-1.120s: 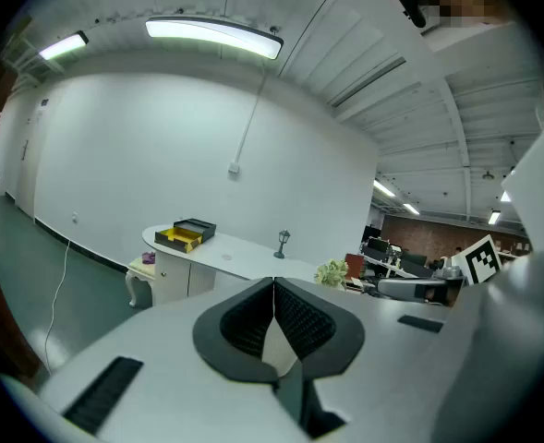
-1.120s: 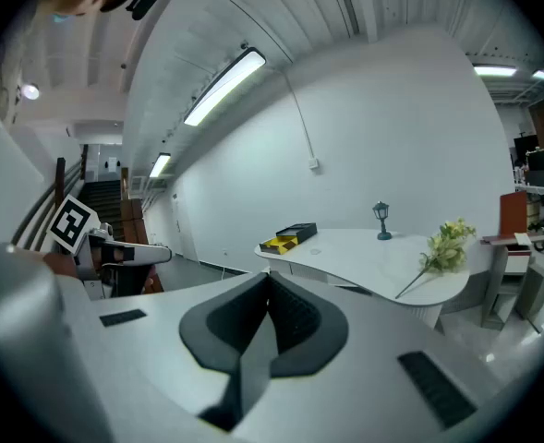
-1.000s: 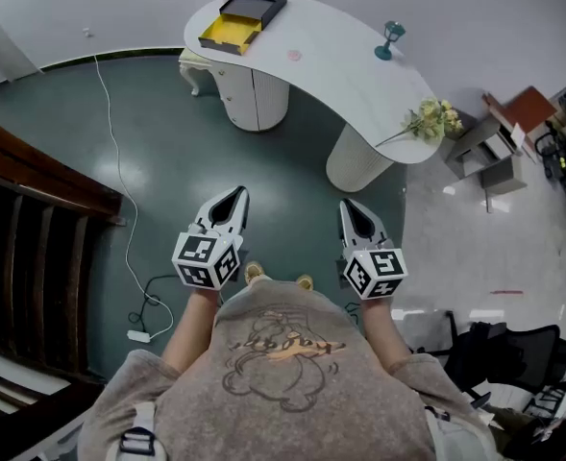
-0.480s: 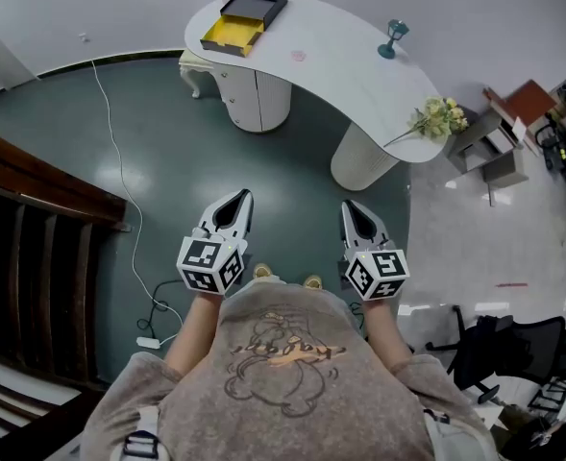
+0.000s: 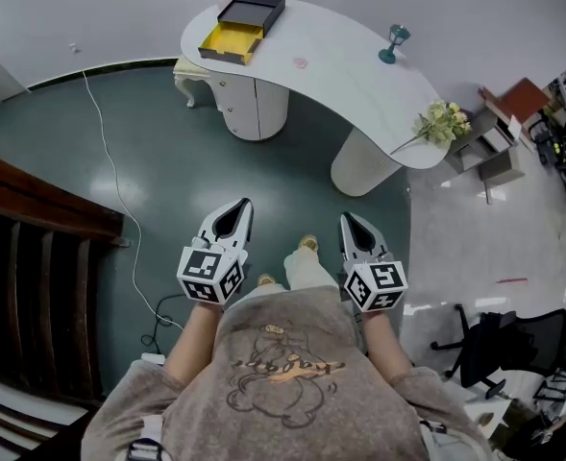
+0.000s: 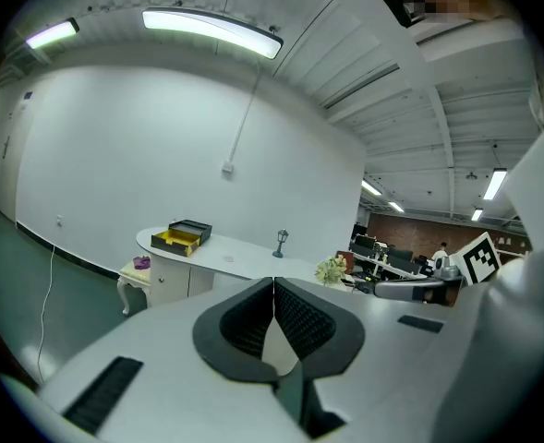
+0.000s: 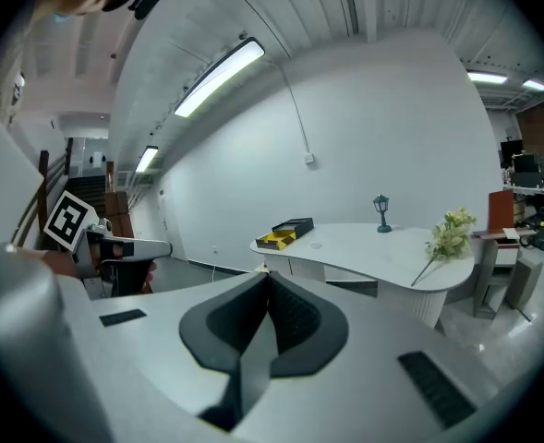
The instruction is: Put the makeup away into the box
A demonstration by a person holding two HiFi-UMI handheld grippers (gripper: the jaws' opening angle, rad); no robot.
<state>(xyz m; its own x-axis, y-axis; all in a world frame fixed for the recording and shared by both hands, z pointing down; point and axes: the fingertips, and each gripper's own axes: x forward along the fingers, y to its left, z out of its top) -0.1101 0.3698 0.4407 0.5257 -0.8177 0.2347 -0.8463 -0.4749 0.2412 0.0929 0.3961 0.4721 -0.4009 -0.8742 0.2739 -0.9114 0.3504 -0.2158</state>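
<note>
Box (image 5: 242, 25) stands open at the counter (image 5: 350, 75) left end. Person (image 5: 283, 373) has stepped nearer; approach only. Left gripper (image 5: 240, 206) and right gripper (image 5: 347, 219) both closed, empty.

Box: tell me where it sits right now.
In the head view, the box lies open at the left end of the white desk, well left of the lamp.

Looks like an office: curved white counter (image 5: 345, 65), black swivel chair (image 5: 484, 344), desks with monitors (image 6: 382, 247), ceiling strip lights (image 6: 211, 28).
</note>
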